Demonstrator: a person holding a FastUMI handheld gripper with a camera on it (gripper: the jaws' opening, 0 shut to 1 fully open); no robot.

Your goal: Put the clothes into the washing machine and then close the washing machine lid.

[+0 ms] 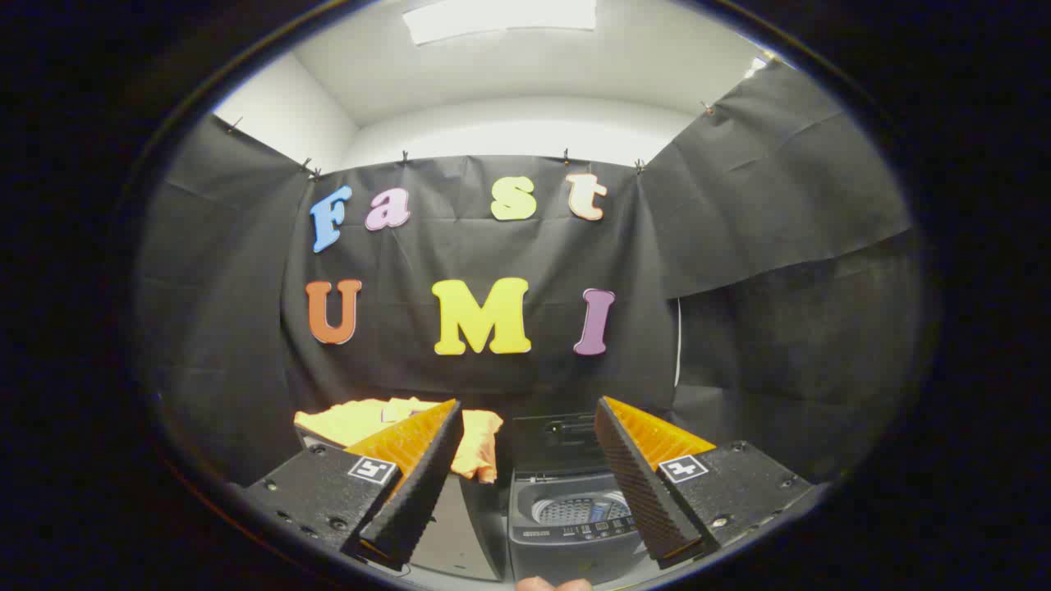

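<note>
A small grey top-loading washing machine (566, 517) stands below and just ahead of my fingers, its lid (557, 442) raised upright at the back and the perforated drum (575, 509) exposed. Yellow clothes (476, 443) lie in a heap on a surface to the left of the machine, partly hidden behind my left finger (410, 484). My gripper (527, 410) is open, held high above both, with nothing between its fingers. The right finger (640, 484) overlaps the machine's right side.
Black cloth walls close the booth at the back and on both sides. A grey surface (456, 533) lies between the clothes and the machine. A fingertip of a person's hand (552, 584) peeks in below the machine.
</note>
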